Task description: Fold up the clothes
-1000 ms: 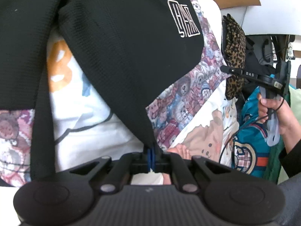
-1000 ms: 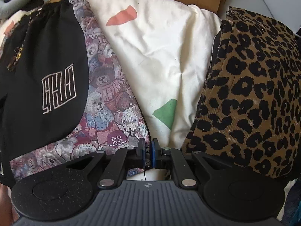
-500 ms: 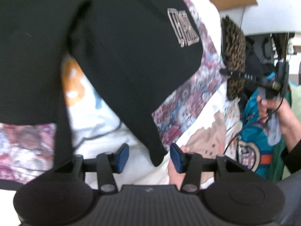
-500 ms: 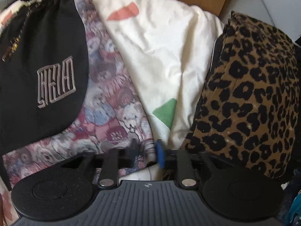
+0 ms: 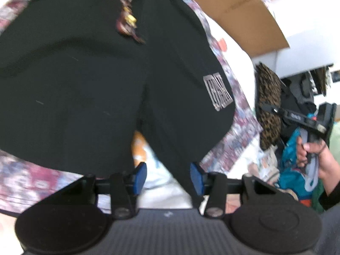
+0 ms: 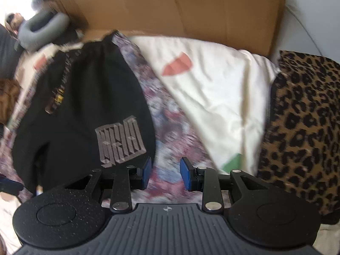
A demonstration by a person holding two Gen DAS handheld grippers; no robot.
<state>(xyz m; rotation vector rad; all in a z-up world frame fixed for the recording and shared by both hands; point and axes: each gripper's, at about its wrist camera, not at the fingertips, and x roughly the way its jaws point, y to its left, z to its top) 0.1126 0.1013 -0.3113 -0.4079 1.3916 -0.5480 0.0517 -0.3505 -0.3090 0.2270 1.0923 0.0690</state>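
Across the left and centre of both wrist views lie the black shorts point(image 5: 85, 85), flat on a bear-print cloth point(image 6: 170, 140). Waistband and drawstring point(image 5: 127, 21) sit toward the top of frame, leg hems toward the bottom, and the grey logo point(image 6: 119, 142) faces up on the leg at the right. Both legs show side by side with a dark crease between them; a patch of orange-and-white fabric point(image 5: 138, 146) peeks out below the crotch.

Left gripper point(image 5: 167, 176): fingers spread wide, nothing held; a black hem corner hangs between the blue pads without touching them. Right gripper point(image 6: 165, 175): also wide and empty, hovering over the bear-print cloth just right of the logo leg. Leopard-print garment point(image 6: 301, 127) at right edge; cream sheet point(image 6: 212, 89) and cardboard box point(image 6: 191, 10) behind. Frames are motion-blurred.

Judgement: the shorts look spread, not folded. This fits either garment laid out ready for a fold, or a release partway through one; the pictures do not settle which.

For a clean fold: grip hem and waistband on the same side so the leg carries over as one panel, keep the edges parallel, and avoid pinching the bear-print cloth underneath. The drawstring may stray; tuck it inside.
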